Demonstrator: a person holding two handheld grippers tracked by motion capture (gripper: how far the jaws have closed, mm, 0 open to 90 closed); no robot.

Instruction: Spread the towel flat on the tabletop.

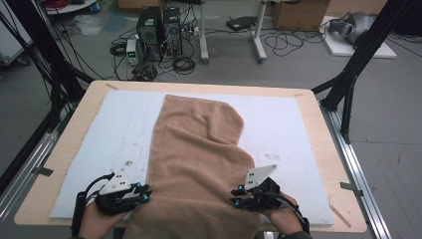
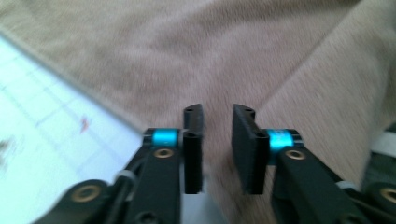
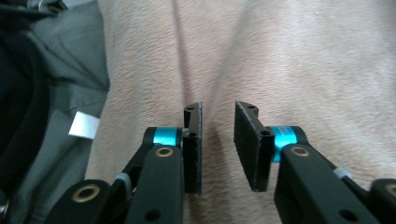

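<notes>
A tan towel (image 1: 199,159) lies lengthwise down the middle of a white mat (image 1: 283,124), its near end hanging over the table's front edge. My left gripper (image 1: 145,194) sits at the towel's near left edge, open, jaws pointing right over the cloth. In the left gripper view the left gripper (image 2: 217,116) hovers over the tan towel (image 2: 163,60) with nothing between its jaws. My right gripper (image 1: 235,196) rests at the towel's near right side, open, jaws pointing left. In the right gripper view the right gripper (image 3: 218,112) stands over the towel (image 3: 289,65), empty.
The white mat covers a wooden table (image 1: 318,129). Black frame struts (image 1: 356,64) stand at both table sides. Computers (image 1: 159,30) and cables lie on the floor beyond. A grey garment with a white tag (image 3: 84,125) shows left of the towel in the right gripper view.
</notes>
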